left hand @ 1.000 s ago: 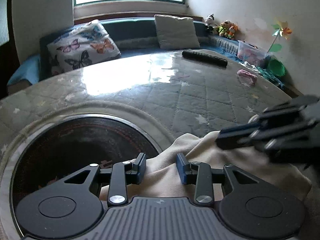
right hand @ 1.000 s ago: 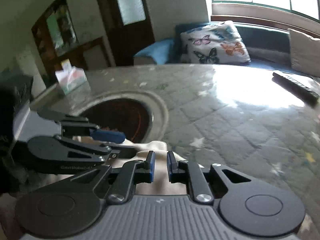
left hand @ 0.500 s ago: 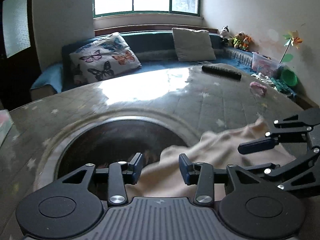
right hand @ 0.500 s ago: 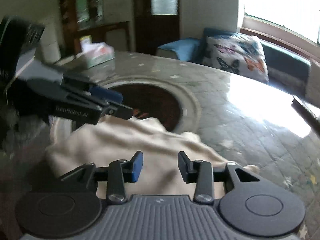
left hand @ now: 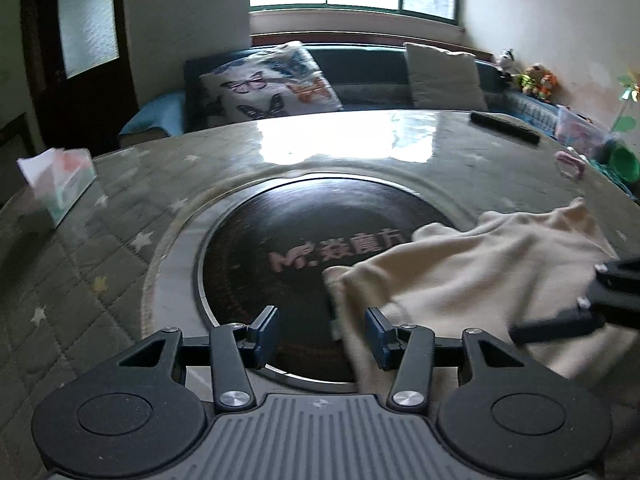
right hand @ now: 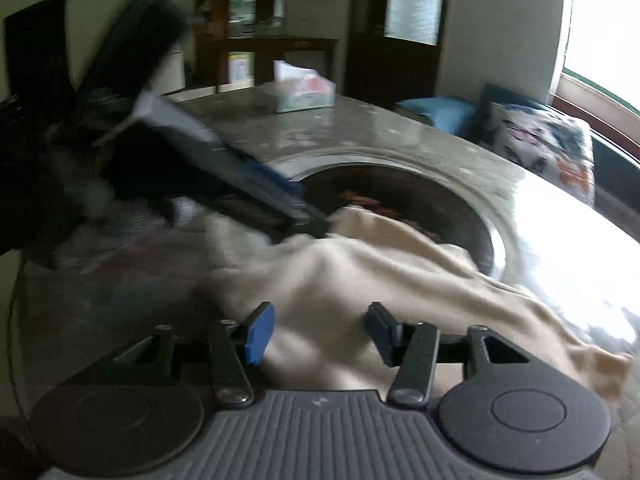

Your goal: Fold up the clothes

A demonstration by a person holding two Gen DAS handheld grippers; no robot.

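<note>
We are opening both grippers over the cream garment [left hand: 472,276].
It is stretching left-right across the table [left hand: 120,248]; left gripper [left hand: 323,332] and right gripper [right hand: 320,334] jaws are spreading, gripping nothing.

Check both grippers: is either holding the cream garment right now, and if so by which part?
Nothing is held. Left gripper and right gripper both have jaws opening, pads clear of the cream garment, which lies loose on the table.
</note>
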